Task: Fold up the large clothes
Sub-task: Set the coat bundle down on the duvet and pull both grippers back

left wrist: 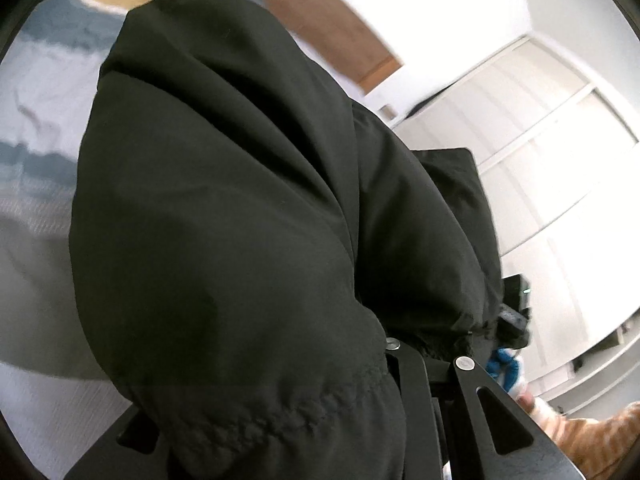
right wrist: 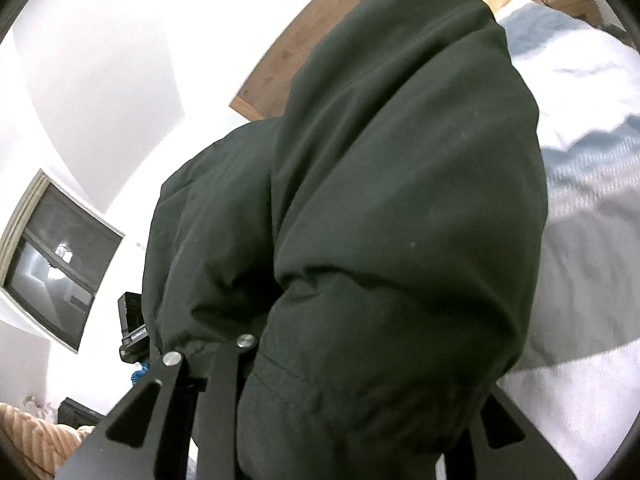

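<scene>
A large black padded jacket [left wrist: 240, 208] hangs lifted above the bed and fills most of the left wrist view. My left gripper [left wrist: 424, 350] is shut on its gathered hem, and the fabric drapes over the left finger. The same jacket [right wrist: 400, 200] fills the right wrist view. My right gripper [right wrist: 210, 350] is shut on the hem there, with fabric draped over its right finger. The other gripper shows as a dark block at the jacket's edge in each view [left wrist: 516, 312], [right wrist: 132, 328].
A bed with a white and blue patterned cover [left wrist: 44, 92] lies below the jacket [right wrist: 592, 128]. A wooden headboard [left wrist: 320, 12] stands behind it. White wardrobe doors [left wrist: 552, 168] are to the right, a dark window [right wrist: 52, 264] to the left.
</scene>
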The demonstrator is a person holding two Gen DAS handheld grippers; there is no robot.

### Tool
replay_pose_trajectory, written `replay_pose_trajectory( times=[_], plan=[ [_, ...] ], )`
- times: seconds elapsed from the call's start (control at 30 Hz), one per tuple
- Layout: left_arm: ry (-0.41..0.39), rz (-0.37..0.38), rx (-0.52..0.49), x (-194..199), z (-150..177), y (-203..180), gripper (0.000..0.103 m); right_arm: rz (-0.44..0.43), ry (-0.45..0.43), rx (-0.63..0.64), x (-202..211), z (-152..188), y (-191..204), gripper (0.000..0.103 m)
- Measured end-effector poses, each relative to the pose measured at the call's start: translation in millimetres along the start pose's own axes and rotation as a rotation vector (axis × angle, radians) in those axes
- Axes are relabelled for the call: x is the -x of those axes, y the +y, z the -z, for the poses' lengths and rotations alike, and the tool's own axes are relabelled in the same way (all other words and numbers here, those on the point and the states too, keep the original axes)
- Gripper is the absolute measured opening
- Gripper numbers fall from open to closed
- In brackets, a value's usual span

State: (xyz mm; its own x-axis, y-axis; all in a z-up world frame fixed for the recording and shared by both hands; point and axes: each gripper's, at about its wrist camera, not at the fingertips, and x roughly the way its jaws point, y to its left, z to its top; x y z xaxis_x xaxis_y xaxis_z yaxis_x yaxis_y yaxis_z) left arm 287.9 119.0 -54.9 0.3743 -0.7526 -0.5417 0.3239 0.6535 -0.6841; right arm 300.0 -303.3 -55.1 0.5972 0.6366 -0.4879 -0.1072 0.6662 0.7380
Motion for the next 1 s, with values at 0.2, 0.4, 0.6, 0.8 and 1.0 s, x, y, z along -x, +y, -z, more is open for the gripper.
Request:
replay_pose_trajectory(
  times=[0.2,0.4,0.6,0.8,1.0],
  plan=[
    [0.083,-0.140,0.058,-27,46,40,0.024,0.111,0.065,-0.100,-25,54,-46,0.024],
    [0.102,-0.294,0.045,-21,37,33,0.058,0.294,0.081,-0.096,-20,59,-52,0.051],
    [0.073,-0.341,0.076,20,27,39,0.070,0.393,0.040,-0.126,10,52,-54,0.072],
    [-0.042,-0.431,0.128,82,29,44,0.087,0.467,-0.026,-0.135,52,48,-39,0.080],
    [-0.065,-0.526,0.078,103,13,11,0.087,0.535,-0.055,-0.108,99,26,-12,0.081]
  ],
)
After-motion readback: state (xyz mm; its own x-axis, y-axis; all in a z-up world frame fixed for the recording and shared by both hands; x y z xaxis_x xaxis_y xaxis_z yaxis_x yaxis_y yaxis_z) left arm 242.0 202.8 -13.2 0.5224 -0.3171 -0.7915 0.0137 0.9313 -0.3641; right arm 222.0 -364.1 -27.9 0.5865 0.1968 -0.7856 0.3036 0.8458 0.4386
